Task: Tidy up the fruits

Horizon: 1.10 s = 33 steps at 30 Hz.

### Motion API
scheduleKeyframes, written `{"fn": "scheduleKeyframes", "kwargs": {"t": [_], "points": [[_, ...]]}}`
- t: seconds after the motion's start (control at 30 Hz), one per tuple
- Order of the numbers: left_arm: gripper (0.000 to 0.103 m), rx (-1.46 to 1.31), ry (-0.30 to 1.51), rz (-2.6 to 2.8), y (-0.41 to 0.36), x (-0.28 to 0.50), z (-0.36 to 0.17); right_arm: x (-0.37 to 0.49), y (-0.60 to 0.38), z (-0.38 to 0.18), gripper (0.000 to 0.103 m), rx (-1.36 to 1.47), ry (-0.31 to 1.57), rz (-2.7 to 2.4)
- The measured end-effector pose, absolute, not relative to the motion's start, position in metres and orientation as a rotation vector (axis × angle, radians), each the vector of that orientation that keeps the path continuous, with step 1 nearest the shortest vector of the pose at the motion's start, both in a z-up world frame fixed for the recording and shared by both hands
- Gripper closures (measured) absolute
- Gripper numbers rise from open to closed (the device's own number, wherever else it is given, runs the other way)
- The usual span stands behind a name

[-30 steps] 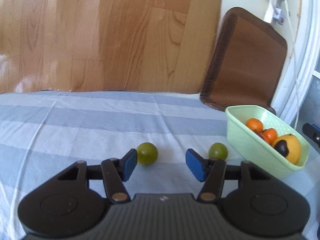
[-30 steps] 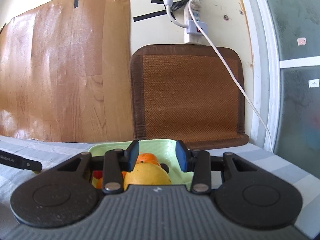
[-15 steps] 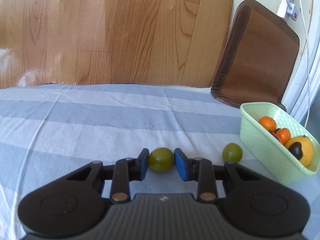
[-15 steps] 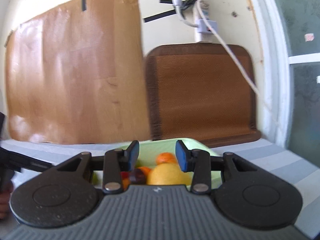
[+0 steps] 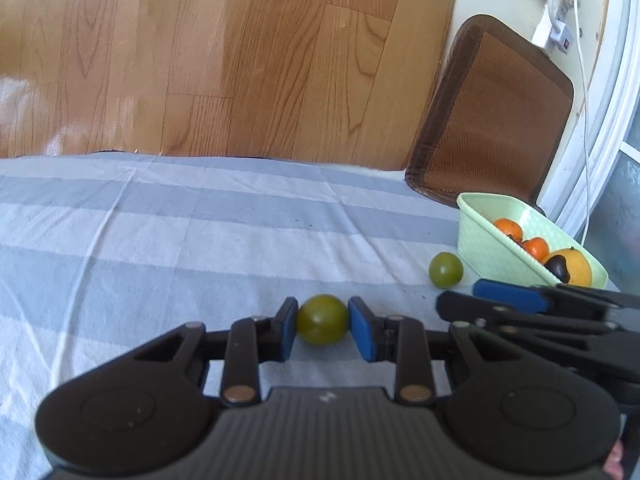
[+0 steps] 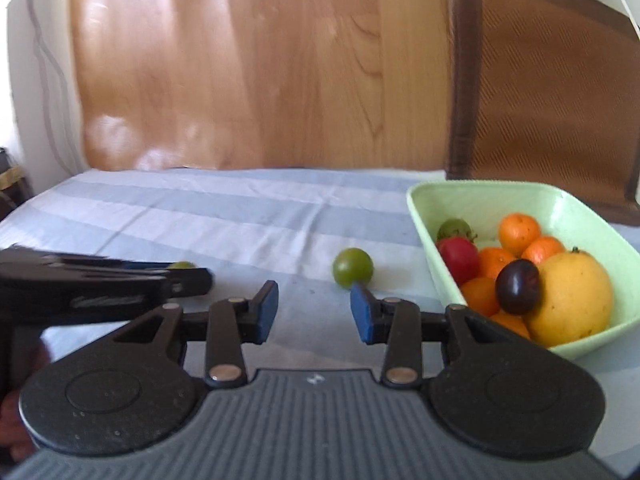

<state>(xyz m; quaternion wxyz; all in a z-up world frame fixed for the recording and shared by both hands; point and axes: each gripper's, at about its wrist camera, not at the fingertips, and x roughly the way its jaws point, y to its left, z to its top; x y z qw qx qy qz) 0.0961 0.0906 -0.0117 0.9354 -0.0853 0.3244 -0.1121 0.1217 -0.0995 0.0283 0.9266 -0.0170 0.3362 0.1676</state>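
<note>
My left gripper is shut on a green fruit, low over the striped cloth. A second green fruit lies on the cloth by the pale green basket; in the right wrist view this fruit sits just ahead of my right gripper, which is open and empty. The basket holds oranges, a red fruit, a dark plum and a big yellow fruit. The left gripper's side shows at the left, with its green fruit mostly hidden.
A blue-and-white striped cloth covers the surface. A brown woven mat leans on the wall behind the basket. A white cable and plug hang at the right. Wood-grain panel lines the back wall.
My left gripper closed on the nearer green fruit. My right gripper swung down and left from above the basket to the cloth, and its fingers opened wider.
</note>
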Motion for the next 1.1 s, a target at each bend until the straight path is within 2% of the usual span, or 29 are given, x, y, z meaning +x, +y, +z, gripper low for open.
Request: {"fn": "scheduleKeyframes", "kwargs": {"t": [0.23, 0.37, 0.67, 0.73, 0.77, 0.8, 1.1], "points": [[0.075, -0.136, 0.646, -0.226, 0.086, 0.090, -0.010, 0.127, -0.084, 0.019, 0.060, -0.060, 0.701, 0.234], [0.075, -0.152, 0.664, -0.235, 0.088, 0.090, -0.012, 0.134, -0.090, 0.017, 0.068, -0.036, 0.716, 0.214], [0.075, -0.189, 0.671, -0.233, 0.092, 0.090, -0.012, 0.148, -0.085, 0.017, 0.068, -0.048, 0.727, 0.231], [0.075, -0.181, 0.670, -0.232, 0.091, 0.090, -0.012, 0.149, -0.088, 0.017, 0.080, -0.038, 0.727, 0.236], [0.075, -0.179, 0.669, -0.232, 0.091, 0.090, -0.012, 0.149, -0.090, 0.017, 0.092, -0.028, 0.727, 0.245], [0.075, -0.177, 0.668, -0.230, 0.090, 0.090, -0.012, 0.147, -0.093, 0.018, 0.096, -0.015, 0.727, 0.253], [0.075, -0.175, 0.665, -0.219, 0.091, 0.091, -0.013, 0.134, -0.087, 0.035, 0.092, -0.108, 0.688, 0.346]]}}
